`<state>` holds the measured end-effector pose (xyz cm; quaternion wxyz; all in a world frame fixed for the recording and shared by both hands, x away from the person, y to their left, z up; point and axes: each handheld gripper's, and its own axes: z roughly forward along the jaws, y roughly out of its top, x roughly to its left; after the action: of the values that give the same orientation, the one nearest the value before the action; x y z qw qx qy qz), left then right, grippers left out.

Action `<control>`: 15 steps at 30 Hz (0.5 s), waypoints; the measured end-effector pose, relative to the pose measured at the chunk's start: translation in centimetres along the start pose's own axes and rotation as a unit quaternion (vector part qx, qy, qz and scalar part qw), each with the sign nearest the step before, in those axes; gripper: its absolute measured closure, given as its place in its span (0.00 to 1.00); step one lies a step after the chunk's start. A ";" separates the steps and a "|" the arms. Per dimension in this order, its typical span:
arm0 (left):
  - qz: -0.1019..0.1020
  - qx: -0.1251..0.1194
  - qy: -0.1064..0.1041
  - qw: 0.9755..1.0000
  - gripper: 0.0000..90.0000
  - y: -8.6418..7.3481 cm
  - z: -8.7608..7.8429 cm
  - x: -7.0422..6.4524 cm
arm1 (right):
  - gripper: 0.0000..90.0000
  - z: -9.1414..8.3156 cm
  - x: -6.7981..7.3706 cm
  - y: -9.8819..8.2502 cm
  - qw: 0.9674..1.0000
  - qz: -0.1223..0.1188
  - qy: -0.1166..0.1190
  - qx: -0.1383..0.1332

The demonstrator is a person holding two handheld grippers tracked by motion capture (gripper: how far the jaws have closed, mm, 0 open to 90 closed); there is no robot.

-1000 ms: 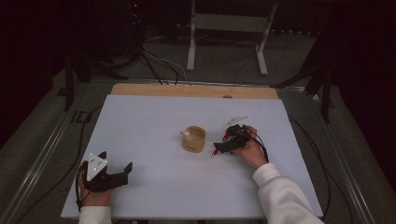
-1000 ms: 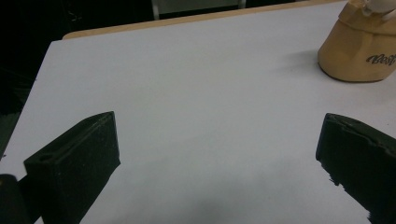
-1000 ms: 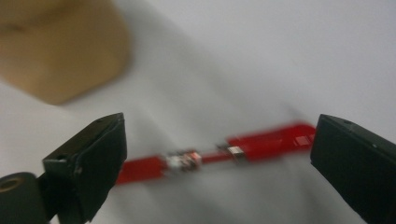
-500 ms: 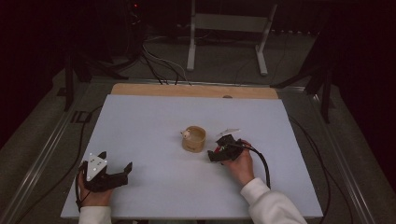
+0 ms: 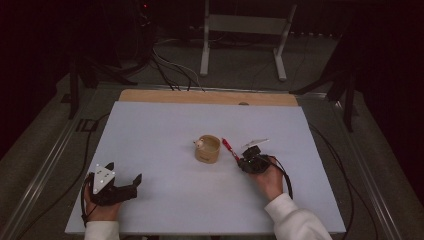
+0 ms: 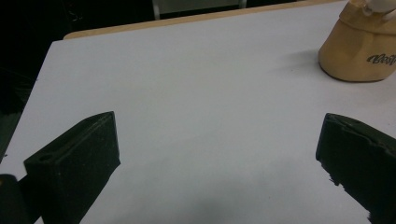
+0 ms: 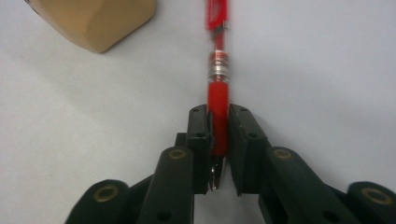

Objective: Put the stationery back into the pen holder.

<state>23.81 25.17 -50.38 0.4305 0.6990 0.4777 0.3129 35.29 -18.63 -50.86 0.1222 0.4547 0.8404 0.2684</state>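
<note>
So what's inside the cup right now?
A small white object sits at the rim of the cup; what it is and the cup's bottom can't be seen.

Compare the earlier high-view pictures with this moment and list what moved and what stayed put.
The right hand-held gripper drew back from beside the tan cup toward the person, sliding down the table. It is now shut on a red pen, which points away from the person past the cup's right side. The left hand-held gripper stayed open at the near left corner, and the cup did not shift.
</note>
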 end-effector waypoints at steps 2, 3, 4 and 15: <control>0.000 0.000 0.000 1.000 0.00 0.0 0.0 0.0 | 0.90 0.0 -0.1 0.1 1.000 0.001 0.002 0.001; -0.001 0.001 0.000 1.000 0.00 0.0 0.0 0.0 | 0.90 0.0 -0.1 0.1 1.000 0.001 0.003 0.000; -0.001 0.001 0.000 1.000 0.00 0.0 0.0 0.0 | 0.91 0.0 -0.1 0.0 1.000 0.001 0.003 -0.001; 0.000 0.002 0.000 1.000 0.00 0.0 0.0 0.0 | 0.91 -0.8 -0.4 0.0 1.000 0.005 0.009 -0.026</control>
<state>23.85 25.17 -50.42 0.4292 0.6998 0.4780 0.3124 35.16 -19.26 -50.20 0.1257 0.4533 0.8317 0.2950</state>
